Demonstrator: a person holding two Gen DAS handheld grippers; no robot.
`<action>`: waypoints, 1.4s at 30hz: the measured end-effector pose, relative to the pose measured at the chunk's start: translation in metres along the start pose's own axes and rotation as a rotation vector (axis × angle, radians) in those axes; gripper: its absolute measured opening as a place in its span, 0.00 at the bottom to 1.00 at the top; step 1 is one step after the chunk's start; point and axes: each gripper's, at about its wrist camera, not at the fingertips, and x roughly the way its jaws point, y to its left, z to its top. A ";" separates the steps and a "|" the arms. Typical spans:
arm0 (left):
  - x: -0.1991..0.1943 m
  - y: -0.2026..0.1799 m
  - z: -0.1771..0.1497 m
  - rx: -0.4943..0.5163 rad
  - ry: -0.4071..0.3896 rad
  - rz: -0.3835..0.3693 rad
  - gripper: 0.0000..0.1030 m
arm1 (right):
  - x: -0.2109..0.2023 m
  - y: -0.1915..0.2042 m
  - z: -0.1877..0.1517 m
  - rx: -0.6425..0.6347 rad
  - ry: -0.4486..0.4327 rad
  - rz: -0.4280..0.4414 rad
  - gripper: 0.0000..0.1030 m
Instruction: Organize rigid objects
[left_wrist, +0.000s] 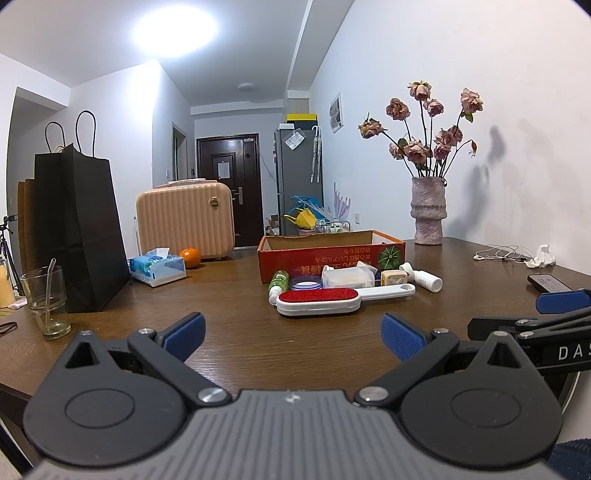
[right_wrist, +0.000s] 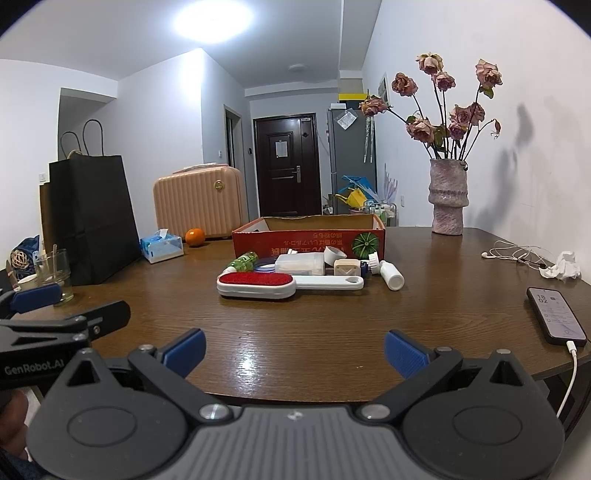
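Your left hand-held gripper (left_wrist: 291, 334) hovers over the near edge of the dark wooden surface (left_wrist: 229, 295) with its blue-padded fingers spread wide and nothing between them. Your right hand-held gripper (right_wrist: 294, 349) is just beside it, equally wide open and empty (each shows at the edge of the other's view).

Toward the middle of the surface, a white lint brush with a red pad (left_wrist: 319, 300) lies flat, its handle pointing to the right edge. Directly behind it sits a tight cluster: a small green bottle lying on its side (left_wrist: 279, 281), a round blue-rimmed lid or jar (left_wrist: 306, 285), a clear rectangular plastic box (left_wrist: 347, 278), a small cream cube-shaped container (left_wrist: 392, 277) and a white pill bottle lying on its side (left_wrist: 428, 281). Behind the cluster, touching or nearly so, stands an open red cardboard box printed with a green pumpkin (left_wrist: 332, 254).

At the left edge you have a black paper bag (left_wrist: 79, 229), a glass tumbler with a straw (left_wrist: 46, 299), a blue tissue pack (left_wrist: 158, 267) and an orange (left_wrist: 190, 257). At the far right corner stands a pink textured vase of dried roses (left_wrist: 428, 210); a smartphone on a white cable (right_wrist: 556, 315) lies at the right edge.
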 end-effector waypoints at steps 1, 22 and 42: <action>0.000 0.000 0.000 0.000 0.000 0.000 1.00 | 0.000 0.000 0.000 0.000 0.000 0.000 1.00; 0.013 0.002 -0.008 0.012 0.054 -0.015 1.00 | 0.009 -0.001 -0.004 0.009 0.035 0.015 1.00; 0.237 0.026 0.045 -0.045 0.313 -0.092 1.00 | 0.185 -0.083 0.055 -0.029 0.161 0.021 0.96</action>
